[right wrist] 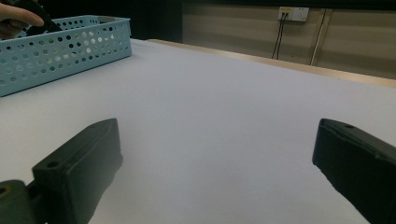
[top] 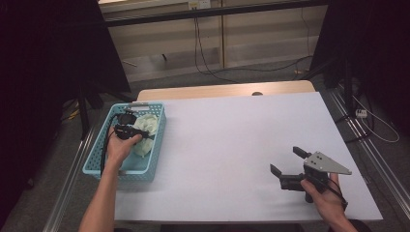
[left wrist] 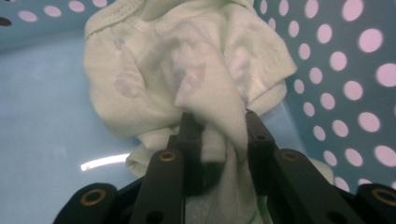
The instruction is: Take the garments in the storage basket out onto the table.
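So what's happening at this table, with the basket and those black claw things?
A person is working with a hand-held gripper in each hand. The left gripper is down inside the light blue perforated basket, its fingers pinched on a fold of a pale green cloth that lies crumpled in there. The cloth is not yet out of the basket. The right gripper waits over the white table, open, with nothing between its fingers.

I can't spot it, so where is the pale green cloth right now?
The pale green cloth lies in the blue basket at the table's left in the high view, pinched by the left gripper.
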Demonstrator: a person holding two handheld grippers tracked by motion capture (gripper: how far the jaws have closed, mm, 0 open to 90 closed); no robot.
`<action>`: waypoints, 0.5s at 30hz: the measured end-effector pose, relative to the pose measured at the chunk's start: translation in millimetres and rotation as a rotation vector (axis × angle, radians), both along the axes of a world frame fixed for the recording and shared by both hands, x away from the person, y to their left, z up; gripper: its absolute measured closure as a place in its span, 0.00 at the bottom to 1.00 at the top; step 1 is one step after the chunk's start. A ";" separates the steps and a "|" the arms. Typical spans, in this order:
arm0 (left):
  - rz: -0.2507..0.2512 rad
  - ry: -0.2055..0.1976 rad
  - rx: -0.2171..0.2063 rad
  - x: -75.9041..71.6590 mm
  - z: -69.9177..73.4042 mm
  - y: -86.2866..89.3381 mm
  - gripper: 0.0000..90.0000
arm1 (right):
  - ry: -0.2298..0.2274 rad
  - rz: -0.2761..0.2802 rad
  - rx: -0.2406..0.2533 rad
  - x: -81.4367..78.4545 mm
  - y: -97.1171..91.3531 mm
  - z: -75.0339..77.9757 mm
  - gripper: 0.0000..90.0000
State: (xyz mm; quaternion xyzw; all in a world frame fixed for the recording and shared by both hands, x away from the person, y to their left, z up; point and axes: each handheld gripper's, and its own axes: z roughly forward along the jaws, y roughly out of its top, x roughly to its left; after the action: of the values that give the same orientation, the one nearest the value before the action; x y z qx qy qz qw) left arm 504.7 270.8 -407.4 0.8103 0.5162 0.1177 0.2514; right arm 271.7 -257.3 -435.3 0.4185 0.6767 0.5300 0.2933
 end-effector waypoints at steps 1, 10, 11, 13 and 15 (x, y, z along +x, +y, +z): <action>0.001 -0.002 -0.006 -1.1 1.0 0.6 0.82 | 0.000 0.000 0.000 0.0 0.0 0.0 0.01; 0.021 -0.072 -0.008 -12.6 5.9 2.5 0.82 | 0.000 -0.001 -0.001 0.0 -0.2 -0.1 0.01; 0.017 -0.075 0.002 -13.8 6.7 3.2 0.82 | 0.001 -0.002 -0.002 0.1 -0.2 -0.1 0.01; 0.011 -0.083 -0.006 -16.3 8.0 4.3 0.82 | -0.001 -0.001 -0.003 0.2 -0.2 -0.2 0.01; 0.011 -0.093 -0.006 -18.3 9.8 5.1 0.82 | -0.001 -0.001 -0.001 0.4 0.2 -0.2 0.01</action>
State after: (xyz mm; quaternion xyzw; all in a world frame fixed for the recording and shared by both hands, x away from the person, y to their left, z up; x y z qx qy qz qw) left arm 486.4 275.9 -397.6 0.8003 0.5086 0.1553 0.2770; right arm 272.1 -257.1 -435.6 0.4183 0.6767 0.5297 0.2942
